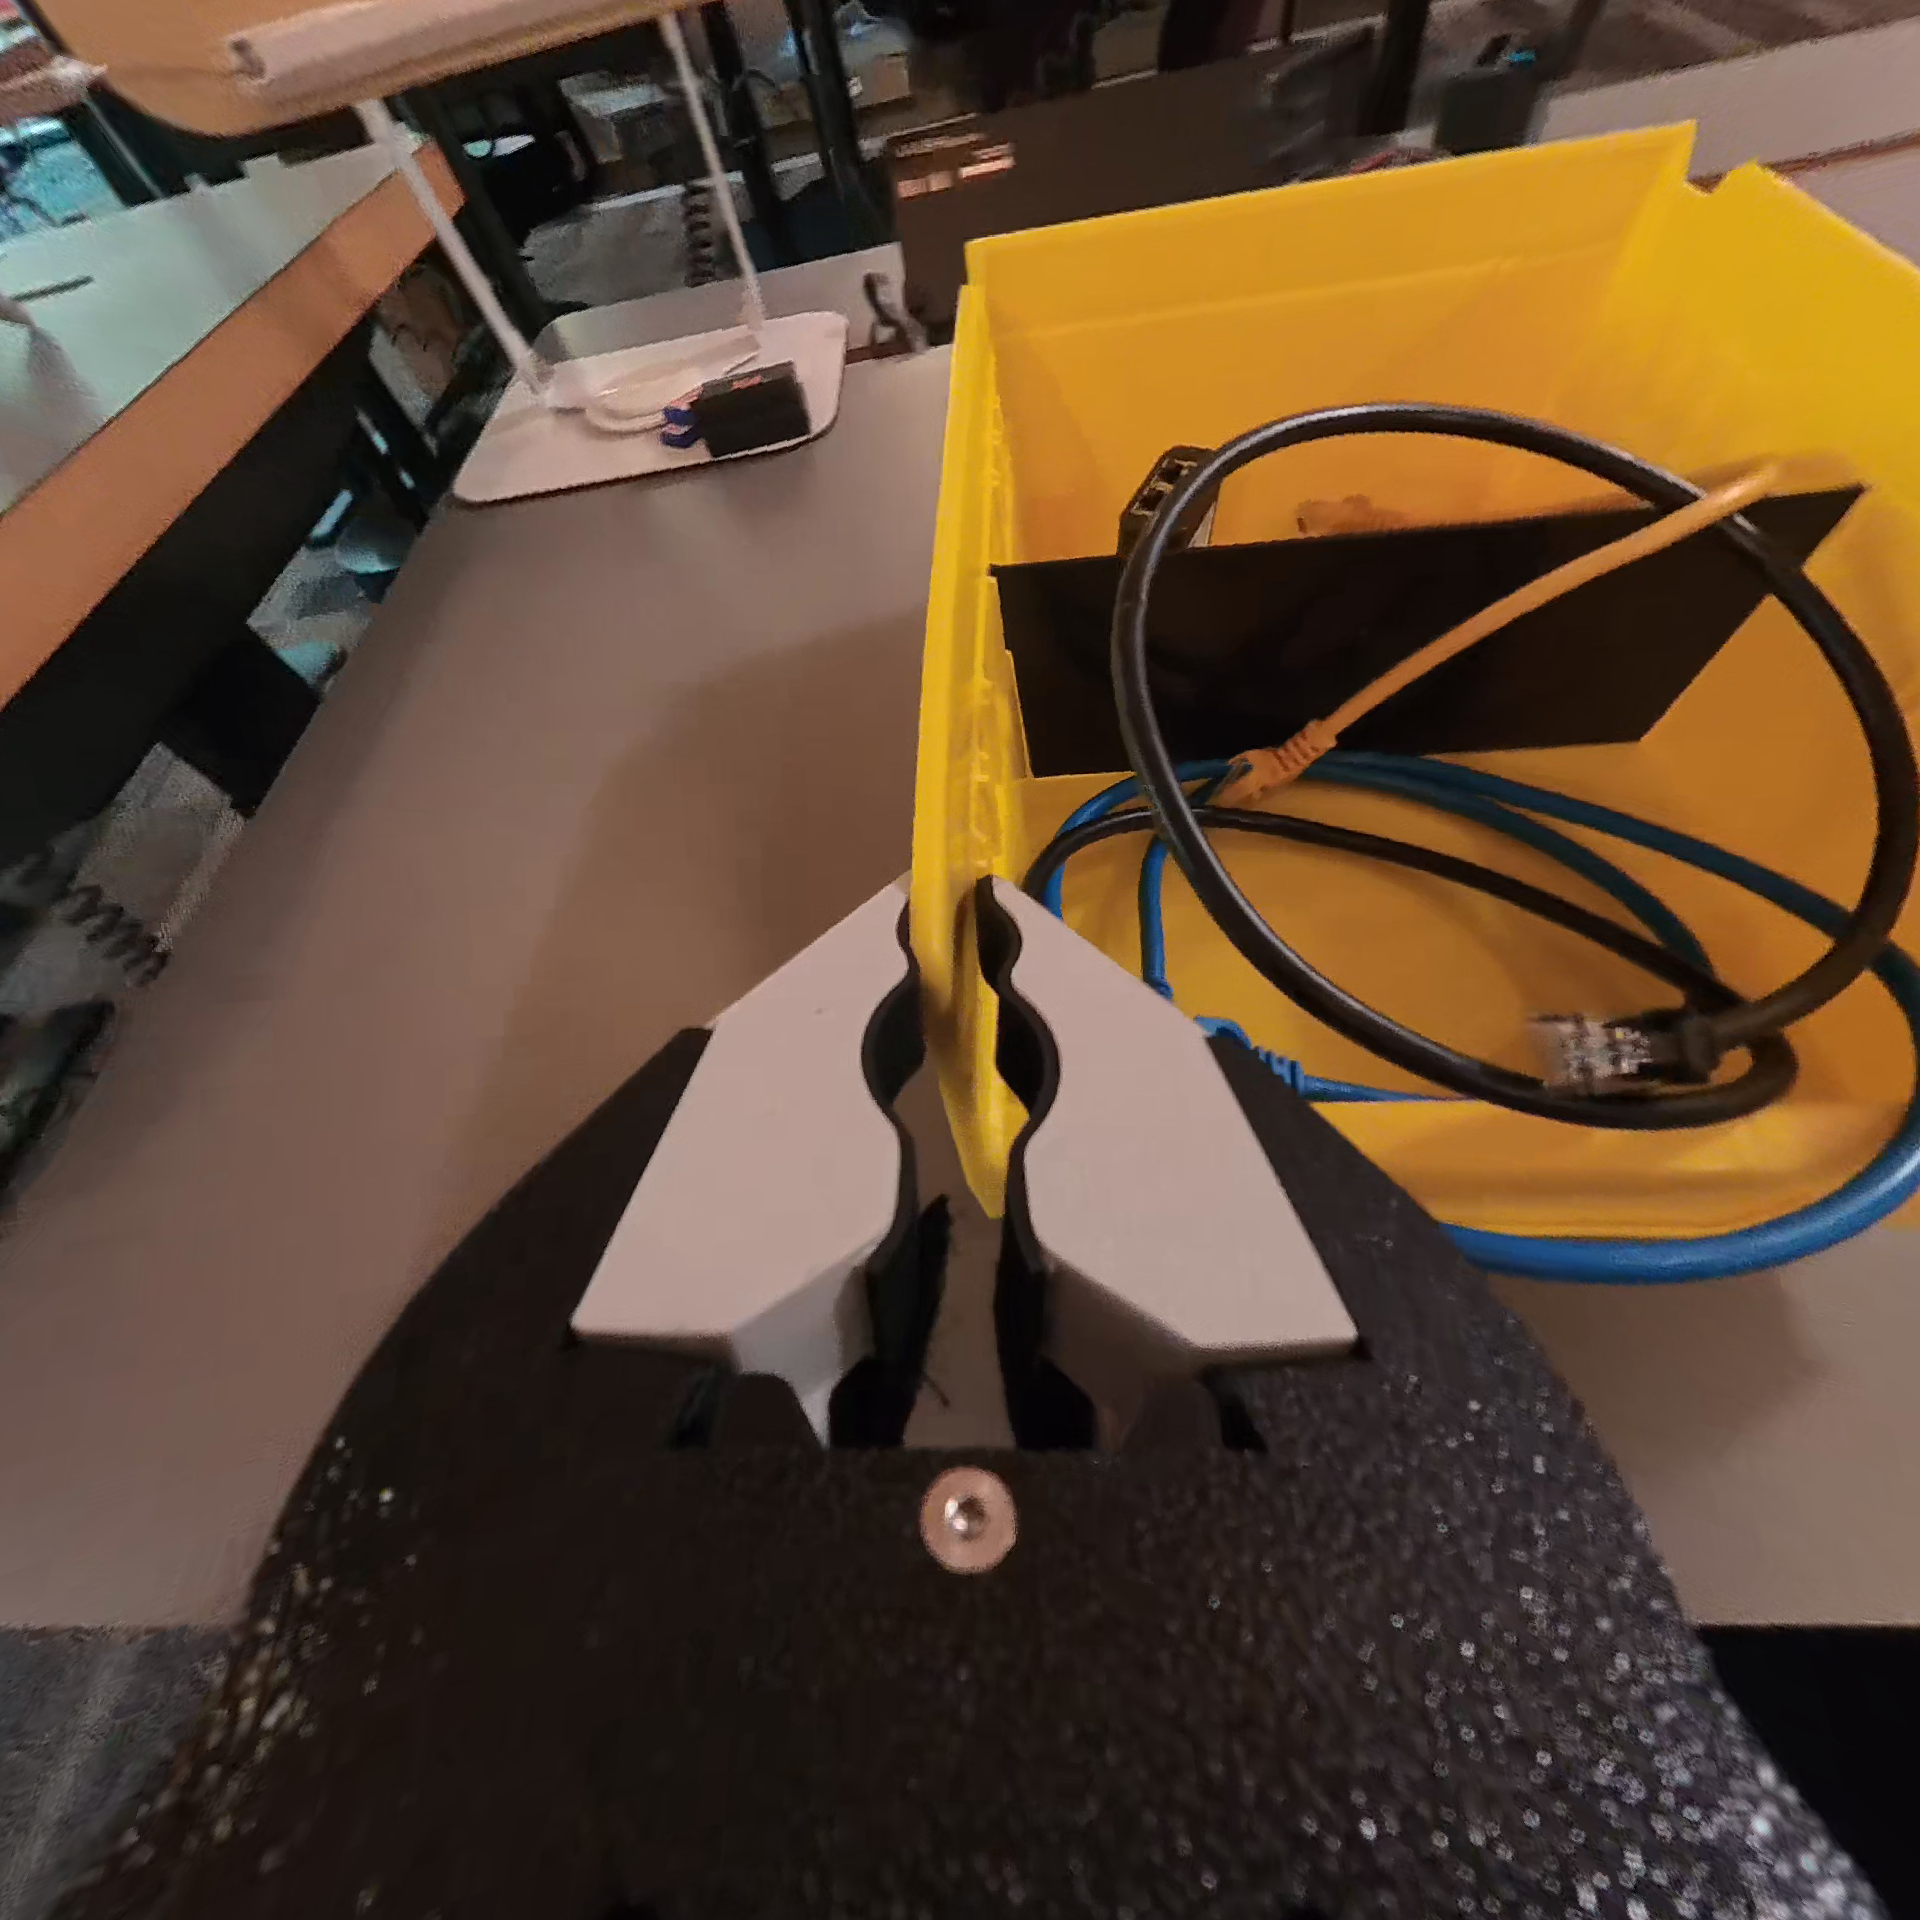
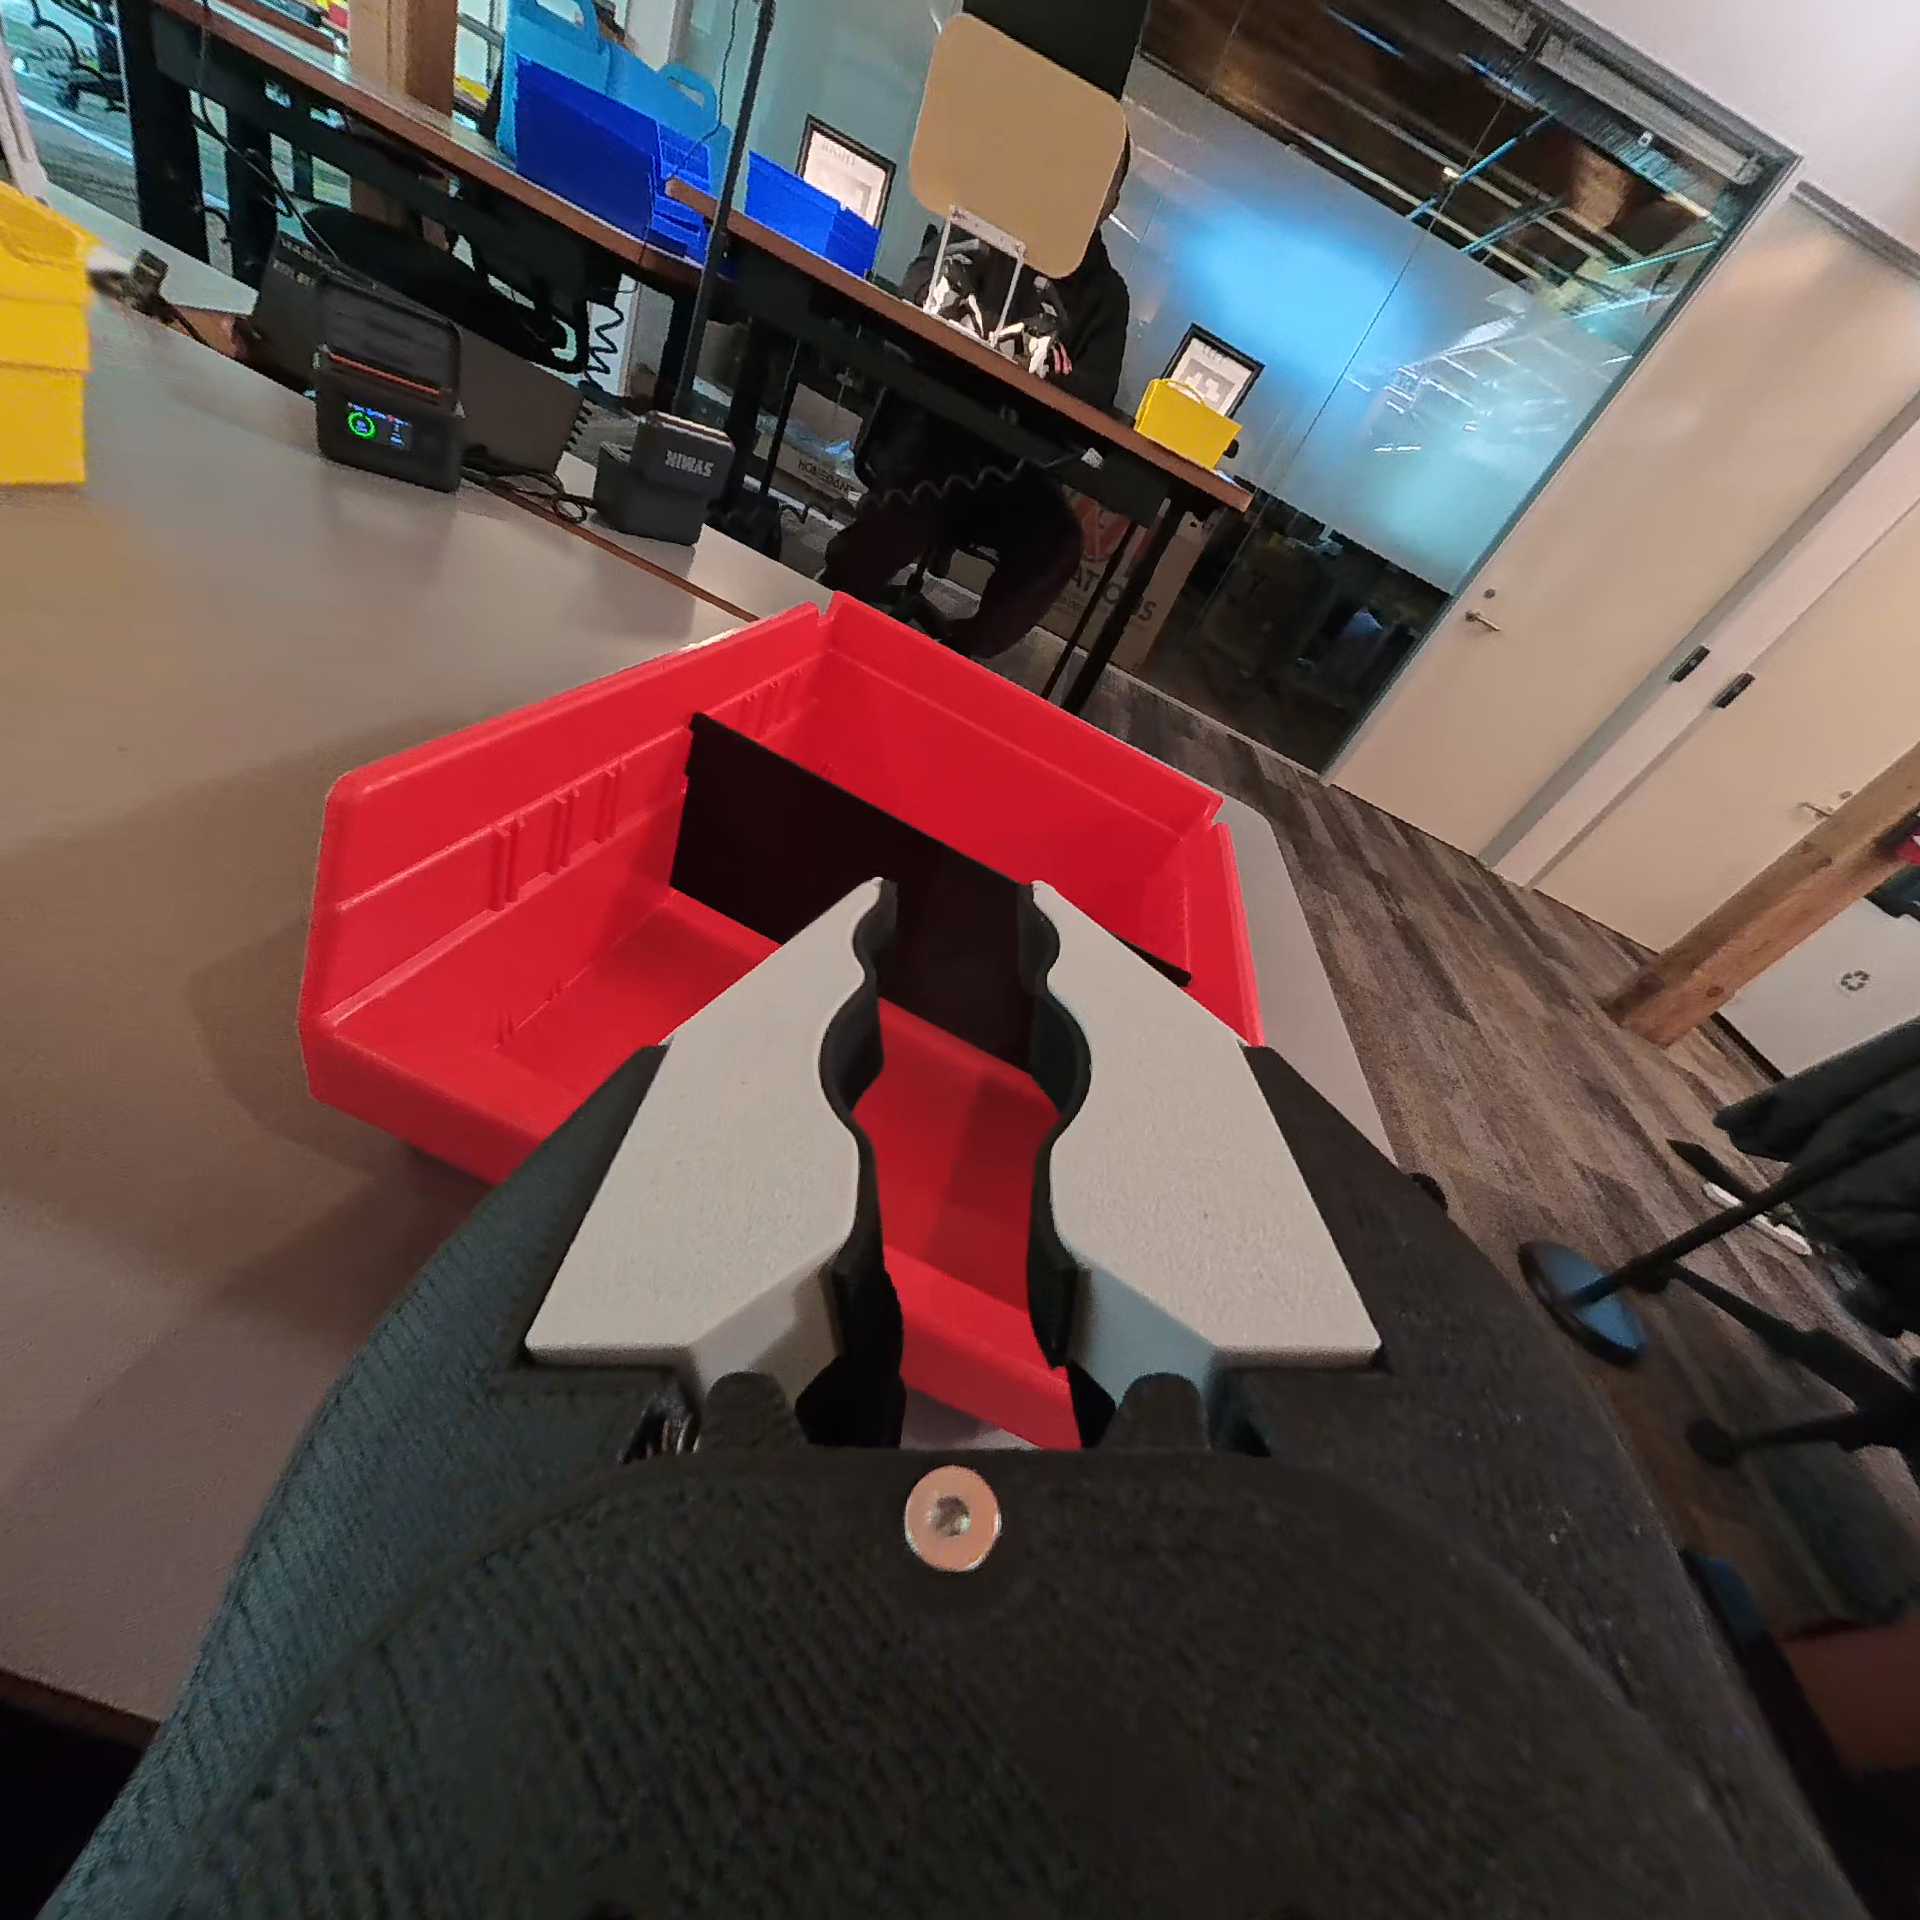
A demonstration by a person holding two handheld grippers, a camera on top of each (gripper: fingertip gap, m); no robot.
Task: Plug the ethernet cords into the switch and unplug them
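A yellow bin [image 1: 1351, 312] stands on the grey table and holds a black ethernet cord [image 1: 1132, 623], a blue cord [image 1: 1662, 1257] and an orange cord [image 1: 1455, 634]. A black divider [image 1: 1351, 644] crosses the bin. The black switch [image 1: 1169, 494] pokes up behind the divider, with no cord in its visible ports. My left gripper [image 1: 943, 899] is shut on the bin's near left wall. My right gripper [image 2: 958, 899] is open and empty, hovering over a red bin [image 2: 499, 883] that holds only a black divider [image 2: 790, 831]. A corner of the yellow bin also shows in the right wrist view [image 2: 42, 343].
A white stand base [image 1: 644, 416] with a small black box sits at the table's far left. A small dark device with a lit screen [image 2: 390, 384] and a dark box [image 2: 660, 478] sit at the table's far edge. The table ends just right of the red bin. A person sits at a far desk. Spacing between my two grippers at the tips: around 65 cm.
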